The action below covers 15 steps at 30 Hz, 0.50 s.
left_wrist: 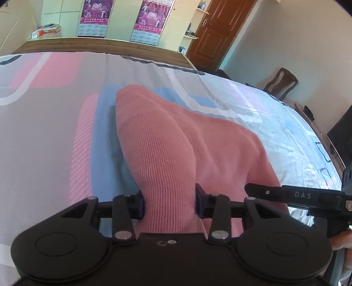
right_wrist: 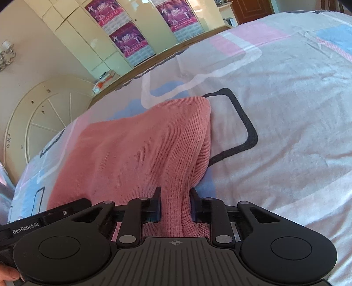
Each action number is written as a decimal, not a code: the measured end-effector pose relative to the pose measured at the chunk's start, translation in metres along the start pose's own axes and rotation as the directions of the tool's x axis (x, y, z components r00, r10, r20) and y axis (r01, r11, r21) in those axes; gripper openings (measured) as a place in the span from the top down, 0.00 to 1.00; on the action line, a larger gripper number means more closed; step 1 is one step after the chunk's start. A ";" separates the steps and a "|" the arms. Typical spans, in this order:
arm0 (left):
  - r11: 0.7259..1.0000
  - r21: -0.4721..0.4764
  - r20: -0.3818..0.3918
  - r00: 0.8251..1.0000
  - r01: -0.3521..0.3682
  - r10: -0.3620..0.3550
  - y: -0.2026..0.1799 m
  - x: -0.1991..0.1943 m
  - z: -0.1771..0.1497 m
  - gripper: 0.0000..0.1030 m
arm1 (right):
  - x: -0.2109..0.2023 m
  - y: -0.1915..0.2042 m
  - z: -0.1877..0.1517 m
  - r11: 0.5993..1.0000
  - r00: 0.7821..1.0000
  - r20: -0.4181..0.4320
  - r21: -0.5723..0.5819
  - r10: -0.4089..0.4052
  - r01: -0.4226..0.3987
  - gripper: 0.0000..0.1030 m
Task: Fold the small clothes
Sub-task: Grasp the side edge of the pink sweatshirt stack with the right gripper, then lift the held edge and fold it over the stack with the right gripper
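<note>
A pink knitted garment (left_wrist: 176,136) lies on the patterned bed sheet (left_wrist: 44,132) and rises in folds toward both grippers. My left gripper (left_wrist: 169,203) is shut on a bunched edge of it, fabric filling the gap between the blue pads. My right gripper (right_wrist: 175,205) is shut on another bunched edge of the same garment (right_wrist: 132,154). The right gripper's body shows at the right edge of the left wrist view (left_wrist: 308,198), and the left gripper's body shows at the lower left of the right wrist view (right_wrist: 44,220). The gripped edges are lifted off the sheet.
The bed sheet (right_wrist: 286,110) spreads wide around the garment. A wooden bed edge (left_wrist: 99,47), wardrobe with posters (left_wrist: 147,19), brown door (left_wrist: 215,33), chair (left_wrist: 283,81) and dark screen (left_wrist: 343,136) surround the bed. A white round headboard (right_wrist: 44,114) stands at the left.
</note>
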<state>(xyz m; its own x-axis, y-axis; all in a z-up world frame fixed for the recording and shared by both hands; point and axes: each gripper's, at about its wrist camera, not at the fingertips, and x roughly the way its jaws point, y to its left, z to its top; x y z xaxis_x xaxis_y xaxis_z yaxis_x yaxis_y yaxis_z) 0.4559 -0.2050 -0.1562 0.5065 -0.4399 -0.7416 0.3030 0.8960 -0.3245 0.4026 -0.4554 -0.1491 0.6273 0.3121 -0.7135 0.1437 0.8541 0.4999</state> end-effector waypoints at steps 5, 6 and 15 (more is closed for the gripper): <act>0.999 0.036 0.038 0.999 -0.008 0.007 -0.011 -0.014 -0.001 0.69 | -0.013 0.011 -0.001 1.000 0.999 0.030 -0.004 0.023 -0.023 0.79; 0.999 0.037 0.043 0.999 -0.005 0.004 -0.012 -0.017 0.000 0.69 | -0.016 0.012 -0.001 1.000 0.999 0.033 -0.004 0.031 -0.031 0.79; 0.998 0.052 0.074 0.997 0.025 -0.029 -0.017 -0.042 0.004 0.71 | -0.035 0.045 -0.002 0.992 0.991 0.055 -0.006 0.124 -0.123 0.79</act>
<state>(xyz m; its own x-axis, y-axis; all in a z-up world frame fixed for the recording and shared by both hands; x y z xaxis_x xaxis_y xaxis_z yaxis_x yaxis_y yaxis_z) 0.4325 -0.2020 -0.1170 0.5557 -0.4685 -0.6868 0.3569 0.8805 -0.3119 0.3856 -0.4273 -0.1032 0.6812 0.3921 -0.6183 0.0603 0.8116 0.5811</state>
